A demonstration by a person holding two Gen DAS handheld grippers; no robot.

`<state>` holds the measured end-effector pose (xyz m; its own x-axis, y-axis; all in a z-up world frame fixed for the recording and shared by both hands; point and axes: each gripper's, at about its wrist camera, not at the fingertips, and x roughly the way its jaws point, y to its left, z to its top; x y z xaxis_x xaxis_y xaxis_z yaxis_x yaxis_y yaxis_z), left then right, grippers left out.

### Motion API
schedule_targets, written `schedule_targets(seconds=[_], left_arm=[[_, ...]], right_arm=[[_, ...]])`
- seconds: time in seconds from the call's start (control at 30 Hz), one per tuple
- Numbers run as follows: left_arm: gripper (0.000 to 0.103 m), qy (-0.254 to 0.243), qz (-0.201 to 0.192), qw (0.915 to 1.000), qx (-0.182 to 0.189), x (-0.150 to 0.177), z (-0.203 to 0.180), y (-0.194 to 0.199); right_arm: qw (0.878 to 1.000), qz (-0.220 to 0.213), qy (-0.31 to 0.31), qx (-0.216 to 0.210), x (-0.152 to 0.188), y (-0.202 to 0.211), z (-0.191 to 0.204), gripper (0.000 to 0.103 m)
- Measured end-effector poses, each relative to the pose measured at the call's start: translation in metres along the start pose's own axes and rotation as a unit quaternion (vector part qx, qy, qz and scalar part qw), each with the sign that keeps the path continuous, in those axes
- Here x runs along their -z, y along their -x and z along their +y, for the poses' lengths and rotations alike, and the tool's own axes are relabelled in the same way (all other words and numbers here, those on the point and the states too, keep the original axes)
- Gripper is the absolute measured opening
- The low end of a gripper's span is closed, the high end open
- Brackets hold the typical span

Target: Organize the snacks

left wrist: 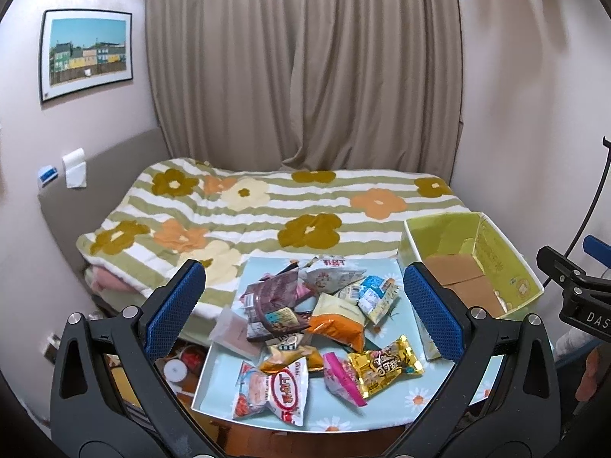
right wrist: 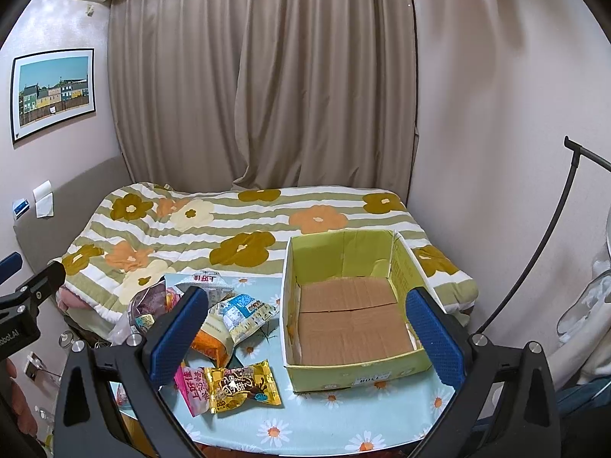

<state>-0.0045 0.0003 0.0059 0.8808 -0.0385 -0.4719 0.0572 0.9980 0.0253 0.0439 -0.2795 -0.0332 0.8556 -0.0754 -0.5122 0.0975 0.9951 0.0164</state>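
Blue-padded, the left gripper (left wrist: 304, 307) hangs spread wide and holds nothing above a heap of snack packets (left wrist: 305, 313) on the daisy-print table (left wrist: 416, 397). A red-and-white packet (left wrist: 273, 391) shows "Oishi"; a gold packet (left wrist: 383, 366) carries Chinese characters. The cardboard box (left wrist: 492, 244) stands just right of the heap.

From the right wrist, the right gripper (right wrist: 306, 337) is likewise spread and bare, over the table between snacks and box. The box's front label (right wrist: 368, 381) is too small to read. The other tool's body (right wrist: 15, 334) reads "obot.AI".

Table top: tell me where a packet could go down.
The cardboard box floor is bare. Bare tablecloth lies in front of the box, right of the gold packet. The snack pile crowds the left side.
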Motion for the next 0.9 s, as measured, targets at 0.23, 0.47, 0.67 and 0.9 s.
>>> schedule_targets(seconds=[0.23, 0.47, 0.67, 0.9], left_arm=[[0.103, 0.001, 0.003, 1.0, -0.006, 0.0026, 0.0, -0.0039], [0.103, 0.002, 0.005, 1.0, -0.008, 0.0034, 0.0017, -0.0051], [0.103, 0.001, 0.008, 0.9999, -0.007, 0.0041, 0.0014, -0.0071], [0.103, 0.001, 0.008, 0.9999, -0.007, 0.0037, 0.0007, -0.0077]], right_arm=[[1.0, 0.0, -0.001, 0.004, -0.0023, -0.0014, 0.0013, 0.103], [1.0, 0.0, -0.002, 0.004, -0.0013, -0.0015, 0.0006, 0.103], [1.0, 0.001, -0.002, 0.003, -0.0017, -0.002, 0.0006, 0.103], [1.0, 0.002, -0.003, 0.003, -0.0013, -0.0033, 0.0008, 0.102]])
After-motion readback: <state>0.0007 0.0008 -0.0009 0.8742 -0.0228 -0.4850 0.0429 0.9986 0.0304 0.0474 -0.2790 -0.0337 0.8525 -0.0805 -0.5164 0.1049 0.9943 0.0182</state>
